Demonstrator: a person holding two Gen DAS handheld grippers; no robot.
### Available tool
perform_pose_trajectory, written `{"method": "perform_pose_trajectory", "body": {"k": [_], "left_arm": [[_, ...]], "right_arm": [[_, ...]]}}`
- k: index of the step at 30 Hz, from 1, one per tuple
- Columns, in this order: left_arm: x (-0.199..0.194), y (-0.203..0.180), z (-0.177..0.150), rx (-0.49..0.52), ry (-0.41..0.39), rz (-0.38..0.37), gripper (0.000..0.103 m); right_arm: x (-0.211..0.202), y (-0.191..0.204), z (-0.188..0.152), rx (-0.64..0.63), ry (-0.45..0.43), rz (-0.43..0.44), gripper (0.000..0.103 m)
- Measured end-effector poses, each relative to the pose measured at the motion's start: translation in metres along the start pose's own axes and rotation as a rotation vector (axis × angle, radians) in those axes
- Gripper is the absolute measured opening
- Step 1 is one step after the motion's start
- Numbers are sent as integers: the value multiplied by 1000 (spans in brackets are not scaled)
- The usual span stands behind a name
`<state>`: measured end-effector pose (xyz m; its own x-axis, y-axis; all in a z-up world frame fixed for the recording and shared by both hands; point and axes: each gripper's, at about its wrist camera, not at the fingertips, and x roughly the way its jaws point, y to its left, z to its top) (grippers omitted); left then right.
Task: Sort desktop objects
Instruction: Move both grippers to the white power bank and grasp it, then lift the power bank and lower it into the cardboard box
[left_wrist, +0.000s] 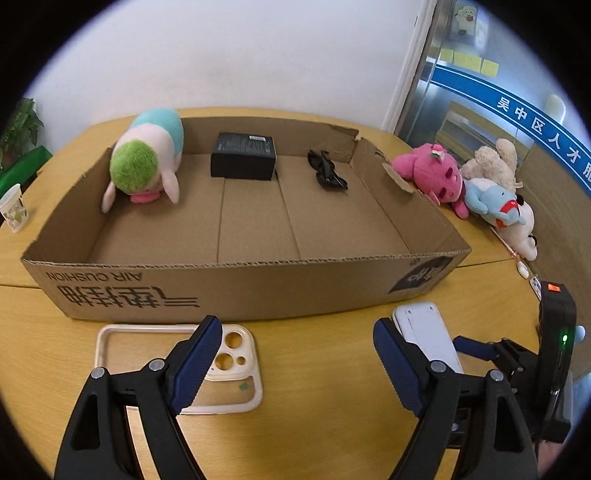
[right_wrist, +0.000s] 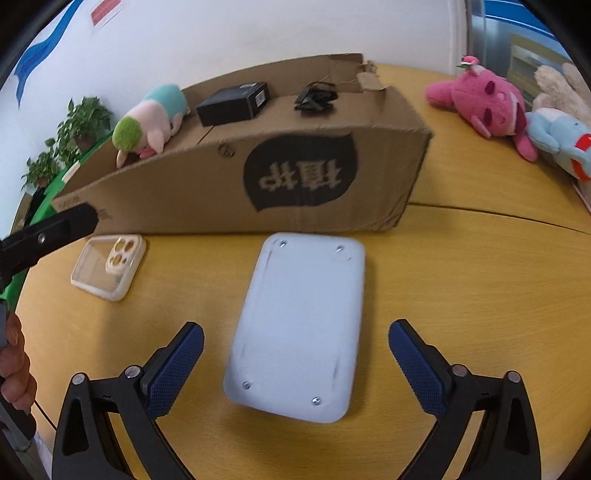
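Cardboard box (left_wrist: 236, 284) is sitting on the yellow table (left_wrist: 314, 406) with a green-headed plush (left_wrist: 147, 162), a black box (left_wrist: 243, 155) and something dark and tangled (can't tell what) already lying inside. Left gripper (left_wrist: 295, 363) is hanging with fingers spread wide, gripping nothing, over bare table just right of the cream phone case (left_wrist: 236, 365). Right gripper (right_wrist: 295, 369) is also standing spread apart, straddling the white flat device (right_wrist: 303, 325) without touching it. More plushies, including a pink plush (left_wrist: 436, 173), are lying outside the box.
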<state>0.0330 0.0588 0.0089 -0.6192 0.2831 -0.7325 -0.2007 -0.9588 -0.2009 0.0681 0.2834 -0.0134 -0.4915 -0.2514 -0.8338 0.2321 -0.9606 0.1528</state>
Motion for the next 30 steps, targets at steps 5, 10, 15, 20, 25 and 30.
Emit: {"method": "perform_pose_trajectory", "body": {"k": [5, 10, 15, 20, 25, 30], "left_arm": [[19, -7, -3, 6, 54, -59, 84], [45, -18, -8, -27, 160, -182, 83], [65, -32, -18, -36, 235, -239, 80], [69, -42, -24, -11, 257, -280, 53], [67, -39, -26, -24, 254, -305, 49], [57, -35, -24, -19, 233, -314, 38]], "right_arm": [[3, 13, -7, -30, -6, -28, 68], [1, 22, -8, -27, -10, 3, 66], [-3, 24, -12, 13, -17, 46, 66], [-5, 27, -12, 27, -10, 109, 66], [-5, 30, -13, 30, -7, 122, 64], [-8, 29, -17, 52, -11, 141, 64]]}}
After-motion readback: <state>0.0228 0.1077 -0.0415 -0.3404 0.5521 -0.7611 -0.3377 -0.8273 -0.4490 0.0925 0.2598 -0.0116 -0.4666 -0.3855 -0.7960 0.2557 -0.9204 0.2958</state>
